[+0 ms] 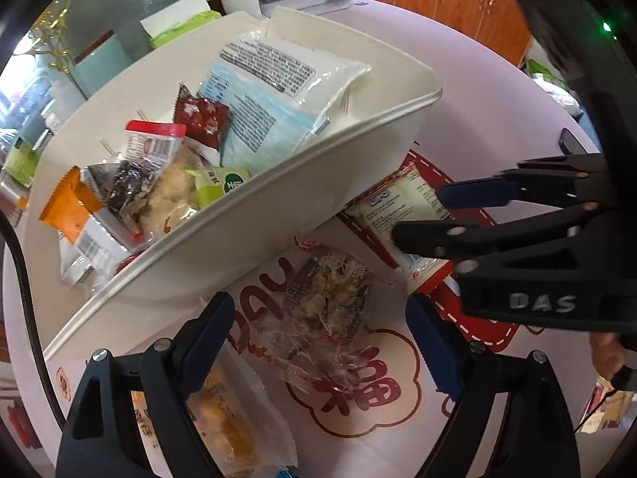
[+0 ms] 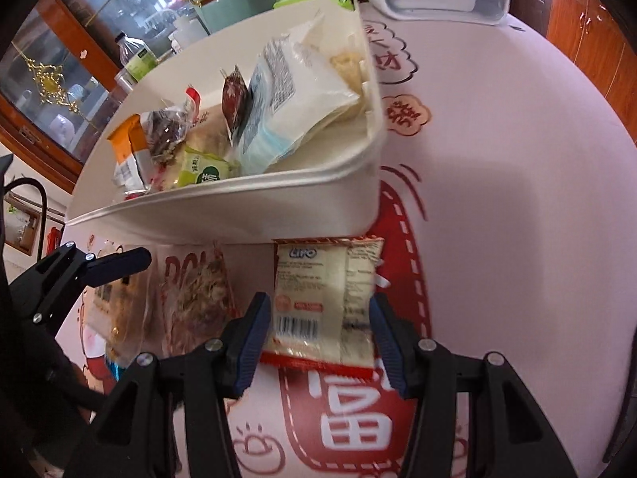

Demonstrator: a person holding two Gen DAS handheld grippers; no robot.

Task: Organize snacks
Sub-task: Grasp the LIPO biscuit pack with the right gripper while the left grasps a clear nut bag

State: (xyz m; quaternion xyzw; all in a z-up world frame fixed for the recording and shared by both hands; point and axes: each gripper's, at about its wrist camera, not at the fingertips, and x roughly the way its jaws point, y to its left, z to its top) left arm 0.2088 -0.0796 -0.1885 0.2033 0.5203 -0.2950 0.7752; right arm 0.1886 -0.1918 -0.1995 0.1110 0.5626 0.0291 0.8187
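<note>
Three snack packets are left outside the white bin [image 1: 254, 239], which stands on the printed tablecloth [image 2: 517, 199] and is already well filled. Inside it, a large white-and-blue bag [image 1: 274, 91], a dark red sachet [image 1: 201, 117], an orange wrapper [image 1: 65, 209], a green packet [image 1: 221, 183] and several clear packs are piled together. Just in front of the bin's near wall, a cream packet with red edges [image 2: 318, 302] lies flat on the cloth. It is framed by the right gripper [image 2: 320, 338], whose jaws are spread at either side of it; whether the pads touch it cannot be told. Beside it, a clear crumbly-snack packet [image 1: 326, 310] lies between the wide-open fingers of the left gripper [image 1: 318, 342], not yet held. A yellow snack bag [image 1: 227, 430] is seen under the left gripper's finger, nearer the table edge. The task is judged more than half done: most snacks are binned, and three are still to be lifted in.
</note>
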